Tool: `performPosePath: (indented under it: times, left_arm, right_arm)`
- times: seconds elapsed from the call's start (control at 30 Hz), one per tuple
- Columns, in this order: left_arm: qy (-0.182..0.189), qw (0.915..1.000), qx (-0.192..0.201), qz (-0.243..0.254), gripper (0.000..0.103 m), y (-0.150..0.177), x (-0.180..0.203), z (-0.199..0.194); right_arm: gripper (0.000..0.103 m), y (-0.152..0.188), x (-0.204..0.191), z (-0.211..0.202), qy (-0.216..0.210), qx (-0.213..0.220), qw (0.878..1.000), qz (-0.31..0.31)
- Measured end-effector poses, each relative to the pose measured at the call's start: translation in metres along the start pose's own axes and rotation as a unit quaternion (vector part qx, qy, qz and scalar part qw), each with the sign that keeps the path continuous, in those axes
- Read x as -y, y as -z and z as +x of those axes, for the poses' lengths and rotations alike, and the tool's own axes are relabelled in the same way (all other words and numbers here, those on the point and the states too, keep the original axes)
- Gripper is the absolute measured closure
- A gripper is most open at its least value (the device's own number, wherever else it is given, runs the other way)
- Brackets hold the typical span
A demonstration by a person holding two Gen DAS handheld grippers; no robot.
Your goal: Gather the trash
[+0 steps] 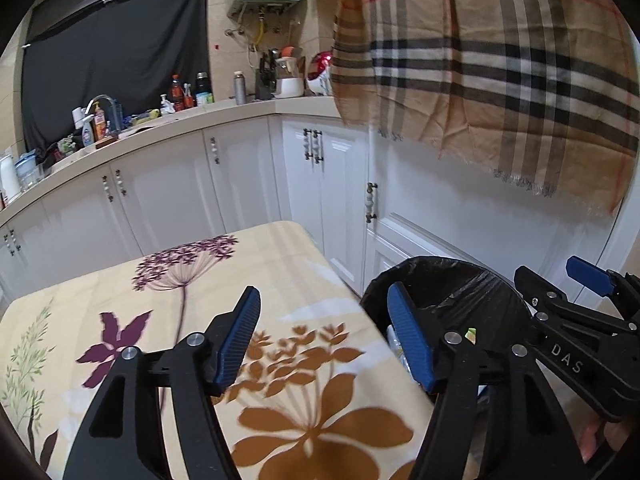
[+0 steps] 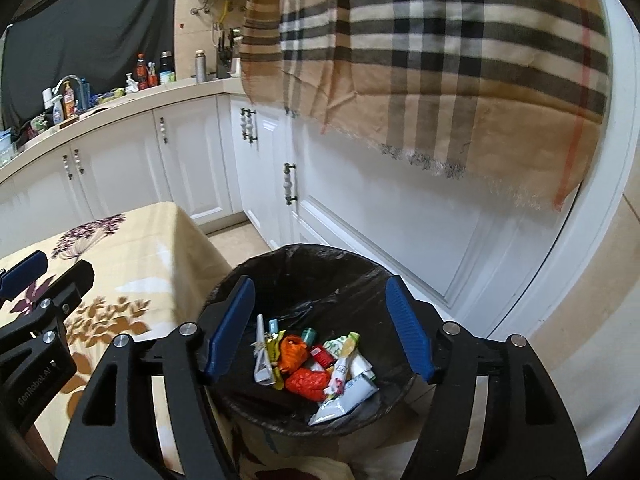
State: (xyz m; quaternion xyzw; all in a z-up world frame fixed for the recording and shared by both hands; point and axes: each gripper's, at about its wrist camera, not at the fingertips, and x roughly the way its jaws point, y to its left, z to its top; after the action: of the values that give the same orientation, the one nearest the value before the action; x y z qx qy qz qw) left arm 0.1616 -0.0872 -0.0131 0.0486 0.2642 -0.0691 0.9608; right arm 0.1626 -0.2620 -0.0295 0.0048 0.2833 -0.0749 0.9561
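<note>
A round bin with a black liner (image 2: 360, 276) stands on the floor beside the table; it also shows in the left wrist view (image 1: 472, 292). Several pieces of trash (image 2: 316, 364) lie in its bottom: orange crumpled wrappers, white tubes and packets. My right gripper (image 2: 320, 332) is open and empty, held above the bin's mouth. My left gripper (image 1: 326, 340) is open and empty above the table's right edge, next to the bin. The right gripper shows at the right of the left wrist view (image 1: 576, 300); the left one shows at the left of the right wrist view (image 2: 36, 280).
The table wears a cream floral cloth (image 1: 192, 320). White kitchen cabinets (image 1: 248, 176) run behind, with a cluttered counter (image 1: 120, 120) of bottles and a sink tap. A plaid beige scarf (image 1: 500, 68) hangs over the right cabinets.
</note>
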Motion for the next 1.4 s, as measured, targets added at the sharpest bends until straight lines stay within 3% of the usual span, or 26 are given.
performPosePath:
  times: [0.17, 0.73, 1.4]
  left_arm:
    - [-0.011, 0.9999, 0.01, -0.005, 0.033, 0.007, -0.014, -0.022]
    - [-0.022, 0.9986, 0.04, -0.027, 0.023, 0.023, -0.042, -0.093]
    - [-0.037, 0.9971, 0.048, -0.046, 0.021, 0.032, -0.06, -0.118]
  right_arm:
    - [0.03, 0.001, -0.009, -0.023, -0.004, 0.014, 1.0, -0.008]
    - [0.028, 0.018, -0.023, -0.093, -0.012, 0.044, 0.999, -0.024]
    - [0.028, 0.019, -0.035, -0.118, -0.024, 0.059, 0.997, -0.038]
